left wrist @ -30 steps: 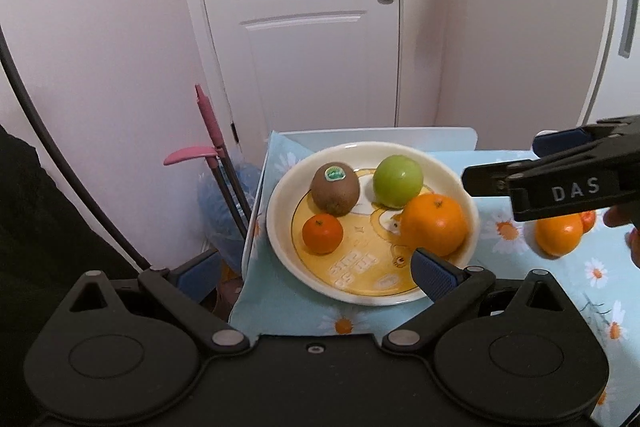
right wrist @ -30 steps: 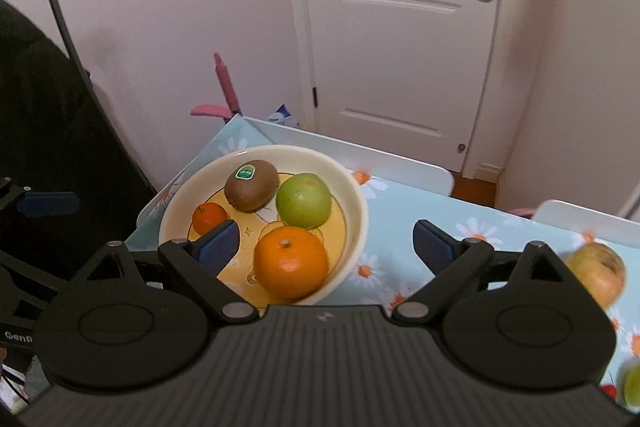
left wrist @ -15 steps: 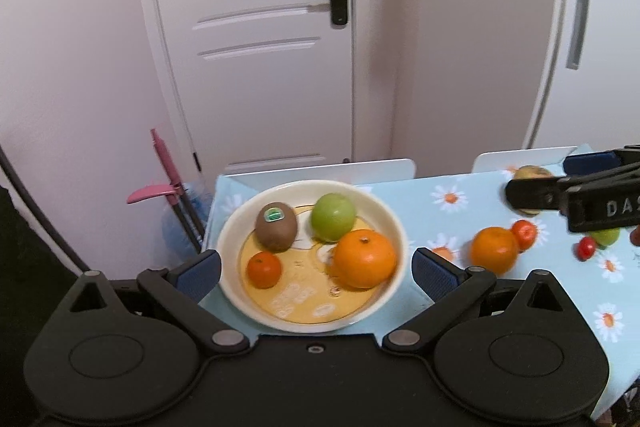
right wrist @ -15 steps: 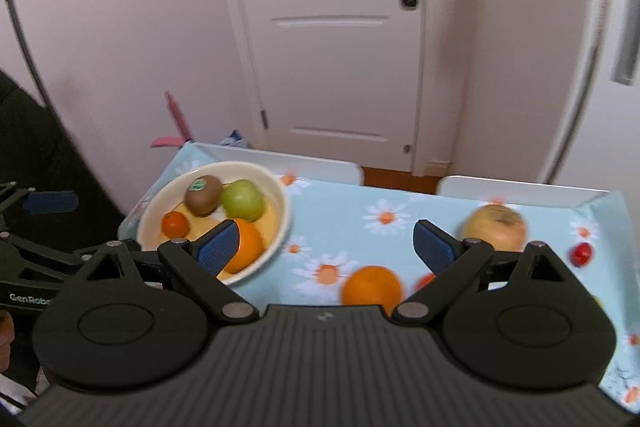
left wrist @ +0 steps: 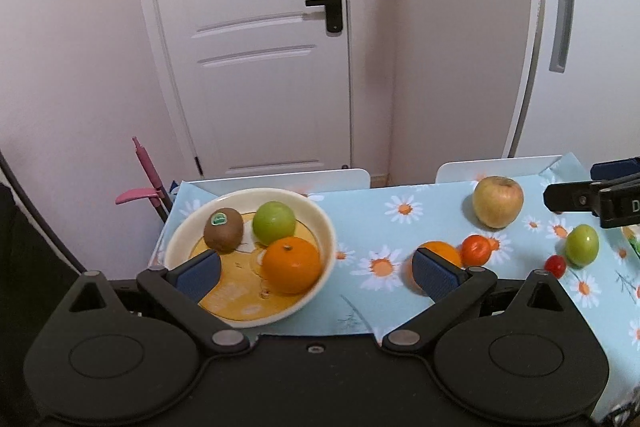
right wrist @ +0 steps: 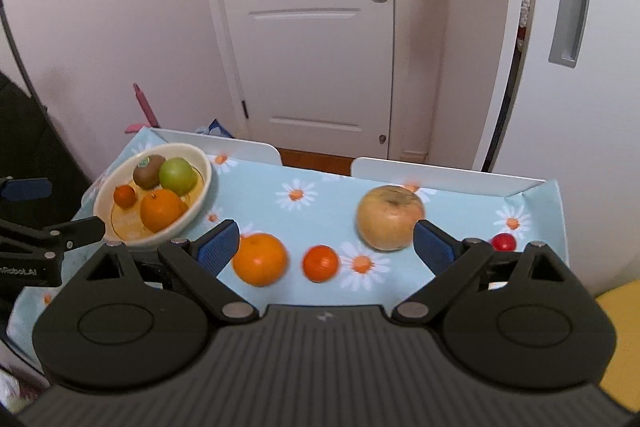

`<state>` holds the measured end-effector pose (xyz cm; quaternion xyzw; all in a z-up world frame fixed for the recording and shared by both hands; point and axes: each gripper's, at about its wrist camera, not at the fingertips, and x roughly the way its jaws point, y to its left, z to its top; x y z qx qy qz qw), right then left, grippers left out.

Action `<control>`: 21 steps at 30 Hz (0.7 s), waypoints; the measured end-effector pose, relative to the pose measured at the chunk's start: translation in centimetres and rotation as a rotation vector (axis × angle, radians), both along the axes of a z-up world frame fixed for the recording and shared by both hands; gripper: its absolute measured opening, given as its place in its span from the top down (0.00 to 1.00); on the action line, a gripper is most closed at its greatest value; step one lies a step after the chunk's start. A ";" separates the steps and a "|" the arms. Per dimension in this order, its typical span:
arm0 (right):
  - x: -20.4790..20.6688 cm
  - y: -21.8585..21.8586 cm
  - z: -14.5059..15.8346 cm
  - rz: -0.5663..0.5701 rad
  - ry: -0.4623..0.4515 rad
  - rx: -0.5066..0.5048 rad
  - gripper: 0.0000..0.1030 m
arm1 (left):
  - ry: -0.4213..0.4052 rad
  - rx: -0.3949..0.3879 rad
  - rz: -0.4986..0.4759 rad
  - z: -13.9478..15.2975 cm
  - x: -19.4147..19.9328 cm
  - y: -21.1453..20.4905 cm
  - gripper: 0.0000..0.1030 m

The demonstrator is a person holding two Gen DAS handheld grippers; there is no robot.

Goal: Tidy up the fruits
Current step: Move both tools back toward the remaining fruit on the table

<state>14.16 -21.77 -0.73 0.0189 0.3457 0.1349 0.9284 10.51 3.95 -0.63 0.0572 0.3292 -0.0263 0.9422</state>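
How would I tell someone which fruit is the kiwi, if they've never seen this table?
Find the cream bowl at the left end of the daisy-print tablecloth. The kiwi sits at the bowl's back, beside a green apple. It is the only brown, fuzzy fruit, with a small sticker on top.

In the left wrist view the left tool's pad hides most of a loose orange (left wrist: 438,253) and the small tangerine in the bowl (left wrist: 324,227), while the right tool (left wrist: 592,197) is cut off by the frame's edge.
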 end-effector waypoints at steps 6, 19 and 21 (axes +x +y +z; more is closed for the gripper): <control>1.9 -3.7 -1.4 0.097 0.005 -0.028 0.00 | 0.021 -0.006 0.055 -1.3 0.3 -4.0 0.00; 7.2 -7.3 -5.9 0.204 0.033 -0.038 0.00 | 0.105 -0.027 0.129 -6.5 4.0 -10.3 0.00; 8.0 -7.3 -6.5 0.208 0.036 -0.034 0.00 | 0.115 -0.026 0.142 -7.4 4.5 -10.7 0.00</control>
